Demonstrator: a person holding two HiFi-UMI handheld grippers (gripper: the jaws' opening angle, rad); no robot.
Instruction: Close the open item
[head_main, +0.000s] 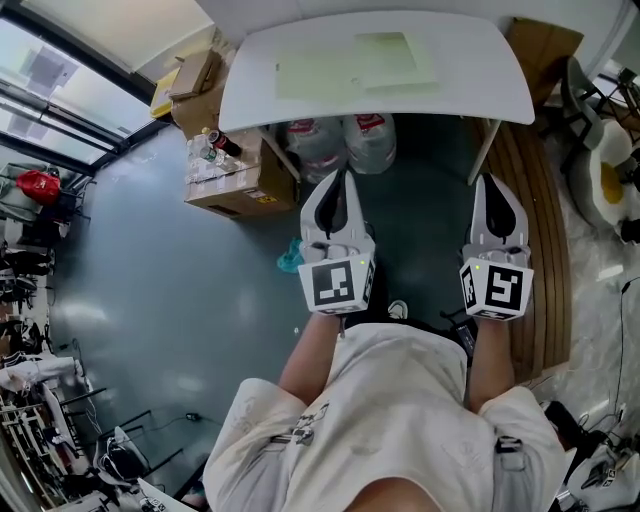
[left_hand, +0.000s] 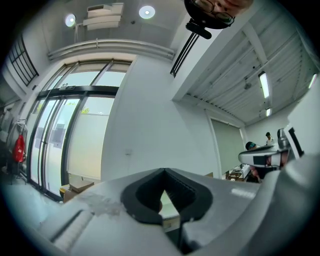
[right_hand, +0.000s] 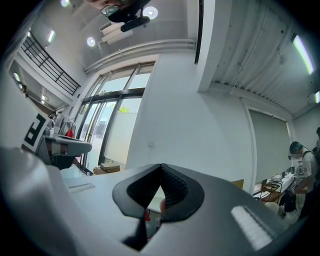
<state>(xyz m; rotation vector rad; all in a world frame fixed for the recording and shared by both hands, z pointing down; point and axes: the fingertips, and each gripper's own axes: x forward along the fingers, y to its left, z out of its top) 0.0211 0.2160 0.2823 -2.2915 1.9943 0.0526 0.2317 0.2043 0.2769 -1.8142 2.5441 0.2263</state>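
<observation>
Before the white table, left gripper and right gripper pointed level, both jaws clenched shut, nothing between them.

The right tool fills the lower frame. Its dark ribbed jaws are closed tip to tip with nothing gripped, and a small triangular gap shows below the tips. At nine o'clock is the left tool, marker cube facing in. Tall glass doors stand at ten o'clock, with cardboard boxes at their foot. A person stands at three o'clock.
</observation>
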